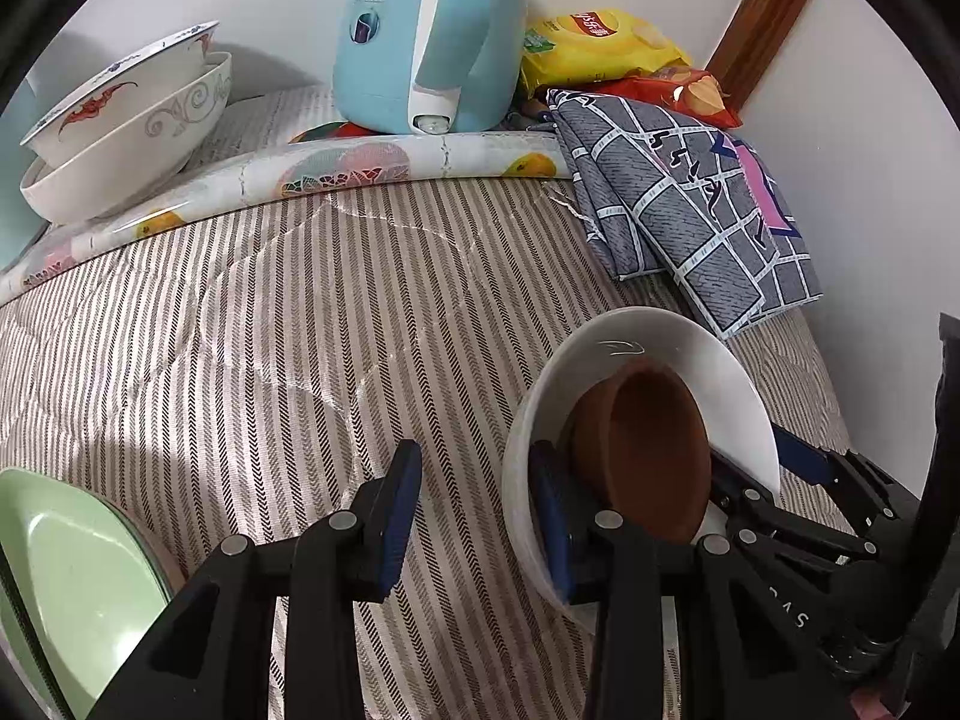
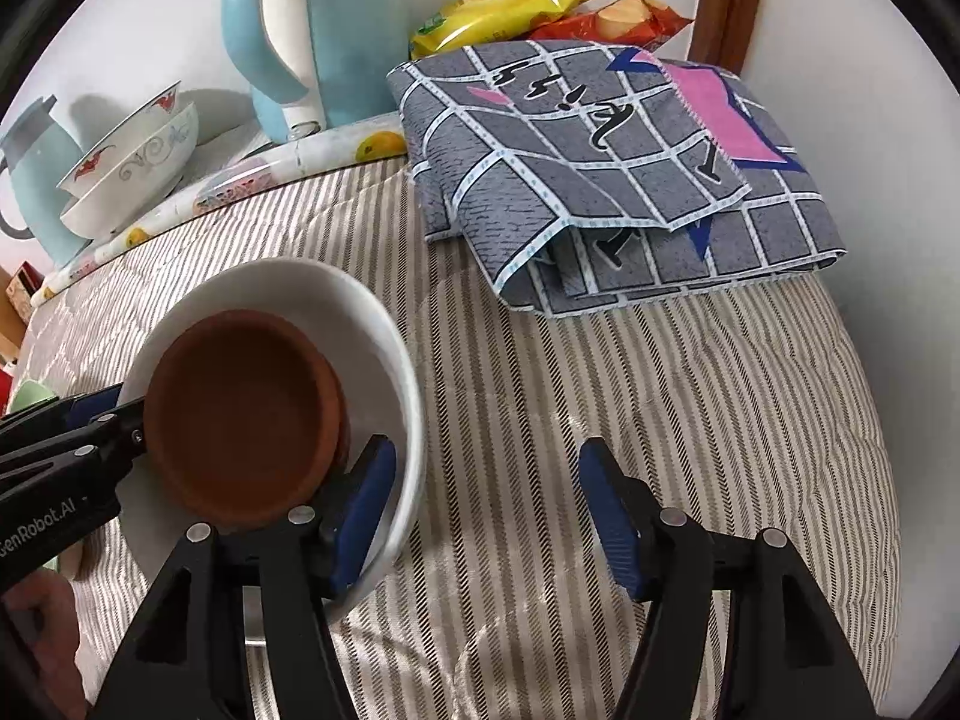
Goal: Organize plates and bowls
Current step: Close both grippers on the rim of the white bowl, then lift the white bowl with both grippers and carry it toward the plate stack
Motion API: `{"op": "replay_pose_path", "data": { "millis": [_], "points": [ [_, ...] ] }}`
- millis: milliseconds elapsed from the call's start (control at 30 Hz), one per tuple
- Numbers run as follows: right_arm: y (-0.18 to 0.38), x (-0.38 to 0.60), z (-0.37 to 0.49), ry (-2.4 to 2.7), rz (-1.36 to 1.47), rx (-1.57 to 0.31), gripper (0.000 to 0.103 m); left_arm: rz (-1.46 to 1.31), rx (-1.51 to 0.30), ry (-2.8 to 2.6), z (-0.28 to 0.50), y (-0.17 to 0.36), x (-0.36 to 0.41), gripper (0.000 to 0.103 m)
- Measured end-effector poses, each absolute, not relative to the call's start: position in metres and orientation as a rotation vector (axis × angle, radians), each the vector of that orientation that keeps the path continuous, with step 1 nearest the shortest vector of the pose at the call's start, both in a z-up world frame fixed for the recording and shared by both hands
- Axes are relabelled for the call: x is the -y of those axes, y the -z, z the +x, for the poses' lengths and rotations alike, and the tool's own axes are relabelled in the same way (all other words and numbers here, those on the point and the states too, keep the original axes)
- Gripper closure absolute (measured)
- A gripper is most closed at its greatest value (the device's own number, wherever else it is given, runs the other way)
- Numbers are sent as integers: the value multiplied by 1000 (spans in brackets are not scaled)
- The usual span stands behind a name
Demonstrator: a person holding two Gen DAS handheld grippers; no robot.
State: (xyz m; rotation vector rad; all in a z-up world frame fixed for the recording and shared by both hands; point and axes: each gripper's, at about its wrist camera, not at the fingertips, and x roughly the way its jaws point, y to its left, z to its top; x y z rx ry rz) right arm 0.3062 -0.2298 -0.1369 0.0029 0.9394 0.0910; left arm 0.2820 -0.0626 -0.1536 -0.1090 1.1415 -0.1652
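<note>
A white bowl [image 1: 654,354] with a smaller brown bowl [image 1: 648,450] nested inside it is on the striped cloth. My left gripper [image 1: 477,468] stands open astride its near wall, one finger inside beside the brown bowl, the other outside and apart from the wall. In the right wrist view, the white bowl [image 2: 360,312] holds the brown bowl [image 2: 240,408]. My right gripper [image 2: 487,462] is open wide, its left finger inside the white bowl, its right finger over bare cloth. Two patterned bowls [image 1: 120,120] are stacked at the back left. A green plate [image 1: 72,570] lies at the lower left.
A light-blue kettle [image 1: 432,30] stands at the back by the wall. Snack bags [image 1: 600,42] and a folded grey checked cloth [image 2: 600,180] lie at the back right. A rolled patterned sheet [image 1: 360,168] crosses the striped cloth [image 1: 240,330].
</note>
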Motion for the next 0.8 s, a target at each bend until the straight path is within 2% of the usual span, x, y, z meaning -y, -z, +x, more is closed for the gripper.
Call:
{"op": "replay_pose_path", "data": {
  "millis": [333, 467, 533, 600, 667, 733, 800],
  "points": [
    [140, 239, 312, -132, 100, -967, 41, -90, -1169, 156, 287, 161, 65, 68],
    [138, 234, 311, -169, 114, -973, 58, -89, -1149, 157, 285, 160, 66, 71],
    [137, 229, 310, -185, 116, -969, 72, -98, -1144, 166, 285, 160, 67, 75],
    [135, 224, 308, -196, 109, -955, 80, -119, -1141, 191, 284, 160, 68, 85],
    [135, 222, 305, -195, 119, -933, 84, -125, -1133, 207, 283, 159, 71, 92],
    [137, 222, 304, -208, 147, -919, 90, -118, -1117, 197, 281, 157, 74, 93],
    [137, 221, 303, -200, 157, -917, 90, -113, -1108, 189, 280, 157, 75, 93]
  ]
}}
